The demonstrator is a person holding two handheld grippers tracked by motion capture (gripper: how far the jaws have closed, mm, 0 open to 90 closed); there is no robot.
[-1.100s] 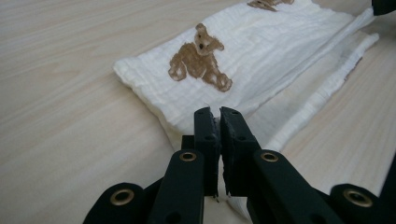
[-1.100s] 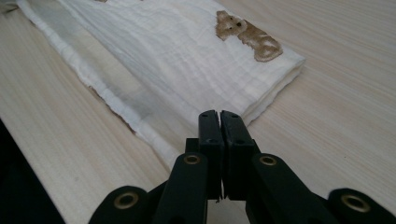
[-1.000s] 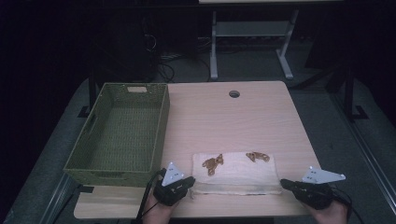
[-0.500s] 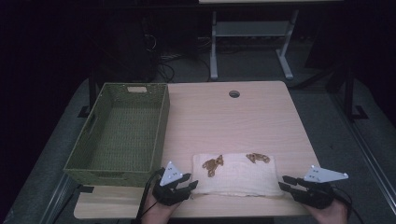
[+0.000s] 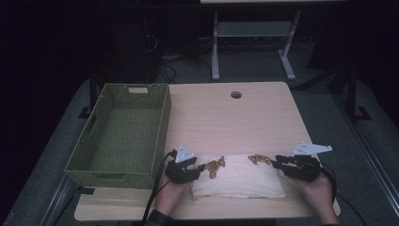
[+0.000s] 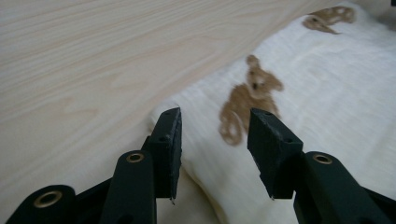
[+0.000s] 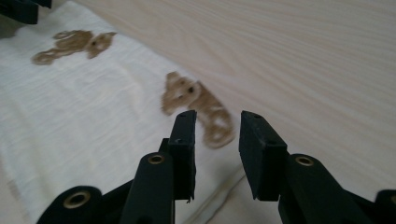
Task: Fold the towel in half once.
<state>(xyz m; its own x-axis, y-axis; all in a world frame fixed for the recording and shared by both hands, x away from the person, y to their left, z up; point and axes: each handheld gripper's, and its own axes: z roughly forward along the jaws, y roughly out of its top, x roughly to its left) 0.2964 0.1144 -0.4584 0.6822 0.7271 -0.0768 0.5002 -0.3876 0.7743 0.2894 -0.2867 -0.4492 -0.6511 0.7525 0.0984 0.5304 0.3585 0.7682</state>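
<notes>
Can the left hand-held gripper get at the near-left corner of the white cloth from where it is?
Probably yes. The left hand-held gripper is open, its jaws straddling the edge of the folded white cloth, and nothing lies between them. The green woven basket stands off to its side, clear of the approach.

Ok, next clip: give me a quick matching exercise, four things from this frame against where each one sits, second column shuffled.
Things:
1. green woven basket
2. white cloth
3. left gripper
4. round hole in the table

Places:
A. near edge of the table, between the two grippers
B. left side of the table
C. far end of the tabletop, near its middle
D. at the cloth's left end, jaws apart

Pairs: 1-B, 2-A, 3-D, 4-C
</notes>
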